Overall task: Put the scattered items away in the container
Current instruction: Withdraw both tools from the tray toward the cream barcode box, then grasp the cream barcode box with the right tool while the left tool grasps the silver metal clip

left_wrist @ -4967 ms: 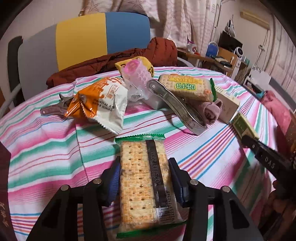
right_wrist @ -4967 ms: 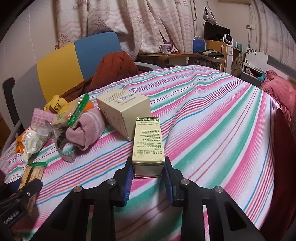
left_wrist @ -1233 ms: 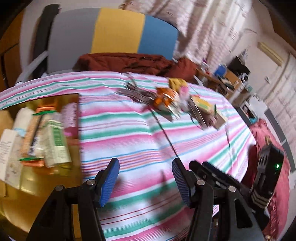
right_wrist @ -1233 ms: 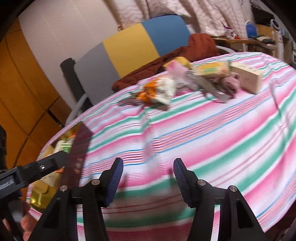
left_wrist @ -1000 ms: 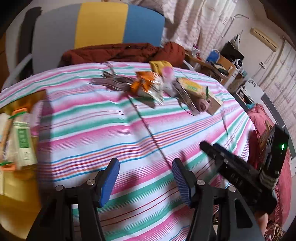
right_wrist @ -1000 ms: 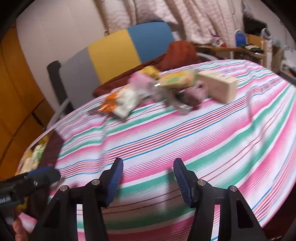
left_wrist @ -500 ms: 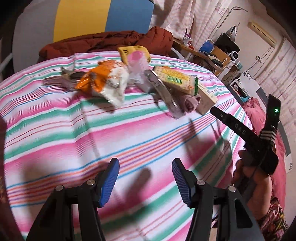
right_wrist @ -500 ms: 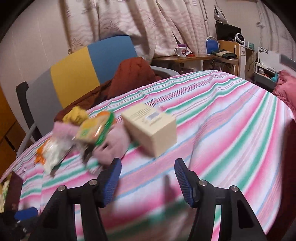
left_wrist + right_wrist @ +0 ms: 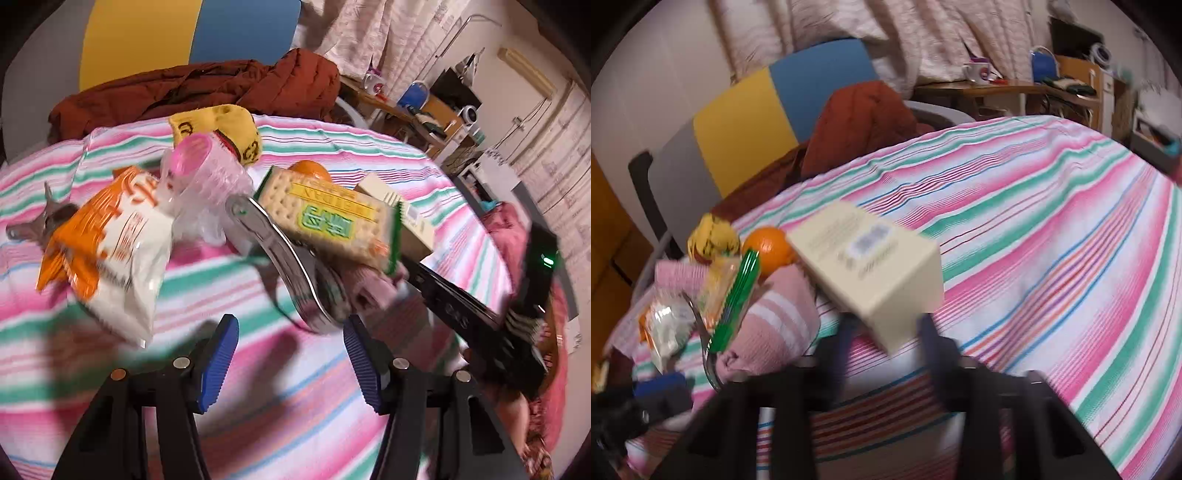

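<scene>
A pile of loose items lies on the striped tablecloth (image 9: 258,398). My left gripper (image 9: 290,356) is open and empty, just short of steel tongs (image 9: 291,266). Behind them lie a cracker pack (image 9: 328,218), an orange-and-white snack bag (image 9: 110,251), a pink-lidded clear bag (image 9: 207,177) and a yellow sock (image 9: 218,129). My right gripper (image 9: 882,332) is open, its blurred fingers either side of the near corner of a cream box (image 9: 871,258). Beside the box lie a rolled pink sock (image 9: 772,328), an orange (image 9: 768,247) and the cracker pack (image 9: 731,295). The container is out of view.
A grey, yellow and blue chair (image 9: 746,125) with a rust-red jacket (image 9: 207,88) stands behind the table. A desk with a mug (image 9: 979,70) is at the back right. The right gripper's body (image 9: 480,314) shows in the left wrist view.
Both grippers have swung away from the container at the left and closed in on the pile. The left now faces the tongs; the right has reached the cream box.
</scene>
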### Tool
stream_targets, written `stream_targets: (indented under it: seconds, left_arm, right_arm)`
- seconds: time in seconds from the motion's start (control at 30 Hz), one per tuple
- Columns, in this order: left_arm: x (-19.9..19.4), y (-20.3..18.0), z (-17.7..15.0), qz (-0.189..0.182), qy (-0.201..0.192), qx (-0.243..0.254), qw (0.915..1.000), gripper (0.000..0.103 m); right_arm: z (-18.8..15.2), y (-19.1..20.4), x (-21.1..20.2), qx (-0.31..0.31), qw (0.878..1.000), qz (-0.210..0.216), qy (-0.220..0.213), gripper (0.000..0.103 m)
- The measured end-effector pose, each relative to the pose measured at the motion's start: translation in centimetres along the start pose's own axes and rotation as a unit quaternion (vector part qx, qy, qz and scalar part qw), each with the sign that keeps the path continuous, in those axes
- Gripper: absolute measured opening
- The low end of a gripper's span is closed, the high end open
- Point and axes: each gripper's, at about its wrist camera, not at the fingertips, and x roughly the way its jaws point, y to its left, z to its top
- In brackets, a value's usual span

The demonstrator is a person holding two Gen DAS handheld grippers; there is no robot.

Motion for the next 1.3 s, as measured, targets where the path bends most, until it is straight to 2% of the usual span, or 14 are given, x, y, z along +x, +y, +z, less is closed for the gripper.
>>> stream_targets:
  seconds: [0.17,0.2,0.27,0.3,0.33,0.47,0.6,0.7,0.83,1.0,1.03,1.07,1.17,1.3]
  left_arm:
    - [1.4,0.1,0.8,-0.003,-0.003,-0.013,0.9999,0.060]
    - [1.6,0.1,1.0,-0.003,-0.005,-0.012,0.9999,0.060]
    - [1.9,-0.1,1.2,-0.001,-0.010,-0.002,0.9999,0.060]
    - [2.0,-0.1,1.3,0.002,-0.015,0.004,0.9999,0.060]
    - [2.1,-0.2,1.3,0.004,-0.019,0.008,0.9998,0.060]
    - [2.3,-0.4,1.1,0.010,-0.032,0.026,0.9991,0.060]
    - [2.3,-0.5,0.7,0.011,-0.042,0.047,0.9979,0.060]
    - [2.5,-0.6,0.9,0.011,-0.043,0.044,0.9981,0.060]
    - [2.7,-0.7,1.2,0.019,-0.049,0.031,0.9981,0.058]
    - [2.7,-0.5,0.9,0.038,-0.053,0.027,0.9975,0.039]
    - [2.6,-0.3,0.8,0.039,-0.050,0.025,0.9976,0.026]
    - [2.4,0.0,0.6,0.039,-0.048,0.025,0.9978,0.019]
    - [1.7,0.7,-0.2,0.025,-0.042,0.024,0.9985,0.011]
    - [0.5,1.2,-1.9,0.017,-0.044,0.032,0.9984,0.011]
  right_arm:
    - [-0.4,0.8,-0.3,-0.022,1.000,-0.007,-0.011,0.023]
    - [-0.4,0.6,-0.6,-0.018,1.000,-0.009,-0.020,0.027]
    - [-0.4,0.2,-2.0,-0.005,0.999,-0.020,-0.047,0.055]
    - [-0.4,0.1,-2.4,-0.002,0.998,-0.023,-0.055,0.075]
    - [-0.1,0.2,-2.7,-0.008,0.998,-0.020,-0.060,0.077]
    - [1.8,2.4,-2.0,-0.130,0.989,-0.036,-0.057,0.076]
    - [3.0,3.5,1.2,-0.210,0.976,-0.061,-0.013,0.073]
    - [3.3,2.4,2.8,-0.186,0.982,-0.023,0.020,0.067]
    - [2.9,2.0,2.5,-0.165,0.986,-0.013,0.012,0.058]
    - [1.4,2.7,1.0,-0.142,0.990,-0.019,-0.007,0.051]
    - [1.0,3.0,0.6,-0.139,0.990,-0.024,-0.013,0.051]
    - [0.7,3.3,0.2,-0.139,0.990,-0.029,-0.018,0.050]
    - [-0.2,4.0,-0.5,-0.139,0.989,-0.044,-0.030,0.050]
    - [-1.4,4.2,-1.7,-0.121,0.991,-0.053,-0.037,0.050]
